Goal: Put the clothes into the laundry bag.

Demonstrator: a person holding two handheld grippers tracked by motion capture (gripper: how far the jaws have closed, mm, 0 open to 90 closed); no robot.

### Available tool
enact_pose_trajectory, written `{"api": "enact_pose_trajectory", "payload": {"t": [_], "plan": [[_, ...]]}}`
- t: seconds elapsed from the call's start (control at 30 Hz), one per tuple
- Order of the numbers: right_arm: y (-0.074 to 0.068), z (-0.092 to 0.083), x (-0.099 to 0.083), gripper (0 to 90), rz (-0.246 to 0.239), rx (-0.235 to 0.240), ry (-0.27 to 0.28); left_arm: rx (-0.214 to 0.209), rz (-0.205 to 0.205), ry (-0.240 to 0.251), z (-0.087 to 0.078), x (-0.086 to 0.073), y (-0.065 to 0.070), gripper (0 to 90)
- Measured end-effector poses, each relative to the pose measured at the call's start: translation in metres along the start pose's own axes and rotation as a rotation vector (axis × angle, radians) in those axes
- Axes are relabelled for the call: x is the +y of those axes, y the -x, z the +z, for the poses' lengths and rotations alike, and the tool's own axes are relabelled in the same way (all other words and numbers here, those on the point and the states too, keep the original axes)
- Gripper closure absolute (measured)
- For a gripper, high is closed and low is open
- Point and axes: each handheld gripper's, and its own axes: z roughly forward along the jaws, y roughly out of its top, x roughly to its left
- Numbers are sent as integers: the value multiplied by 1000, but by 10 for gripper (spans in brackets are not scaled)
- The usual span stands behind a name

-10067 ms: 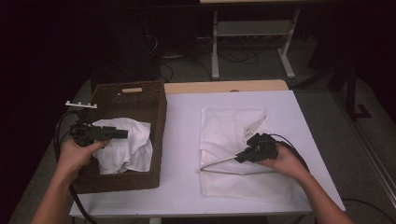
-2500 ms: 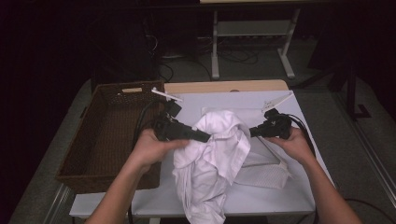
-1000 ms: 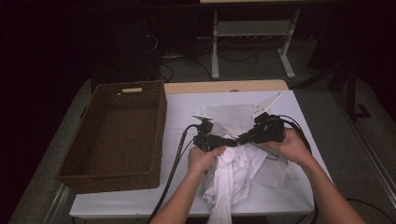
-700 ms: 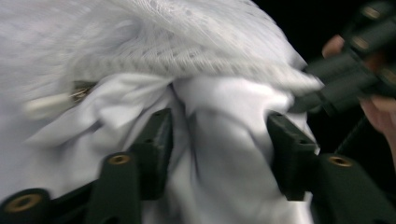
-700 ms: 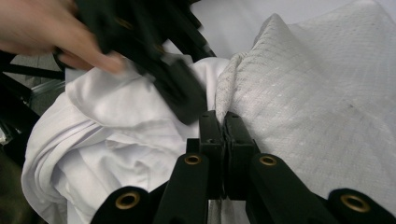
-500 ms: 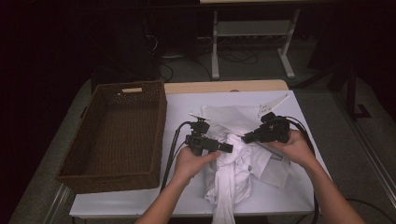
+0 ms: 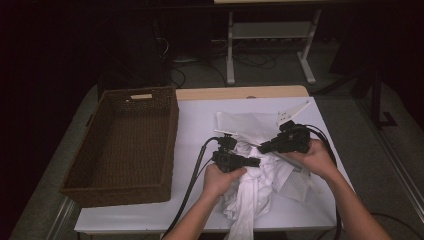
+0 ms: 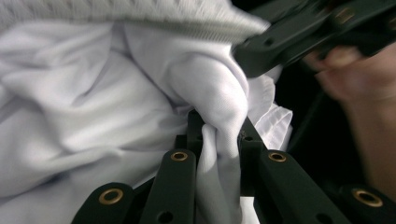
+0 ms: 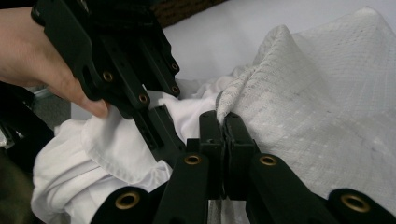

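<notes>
Since half a second ago we see our left gripper [image 8: 219,140] has just closed on a fold of the smooth white cloth [image 7: 250,195] at the table's [image 7: 200,115] front edge. Our right gripper [image 9: 223,126] pinches the textured towel [image 9: 317,107], jaws tight, just beside.

tongs [image 8: 219,135] pinching white cloth [image 8: 93,116], just closing

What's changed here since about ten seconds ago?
The smooth white garment came out of the wicker basket onto the textured white cloth. The left gripper, jaws just closing, pinches it; the right gripper grips the cloth. The basket hasn't moved.
</notes>
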Motion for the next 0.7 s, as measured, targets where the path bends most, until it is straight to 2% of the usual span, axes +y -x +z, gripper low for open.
{"api": "enact_pose_trajectory", "payload": {"t": [0.1,0.13,0.17,0.2,0.27,0.33,0.47,0.53,0.63,0.7], "plan": [[-6,-5,1,881,-19,-5,3,4,6,8,1,3,3,809],[-7,-6,2,881,-22,2,-12,33,0,15,3,4,1,808],[-8,-4,2,881,-15,37,-22,64,-24,34,6,5,-4,806],[-9,-1,3,881,-17,49,-41,88,-31,37,9,6,-9,804],[-10,5,2,880,-23,32,-83,107,-57,44,13,7,-16,783],[-4,6,-1,881,13,34,-81,130,-37,39,12,6,-14,733],[0,2,-4,880,28,19,-62,177,19,10,-4,6,-4,546],[-2,1,-3,880,17,8,-64,175,25,3,-15,5,1,460],[-2,1,-3,880,11,-1,-64,184,49,-20,-29,1,7,391],[-3,1,-3,880,17,-6,-64,170,53,-43,-33,-4,8,350]]}}
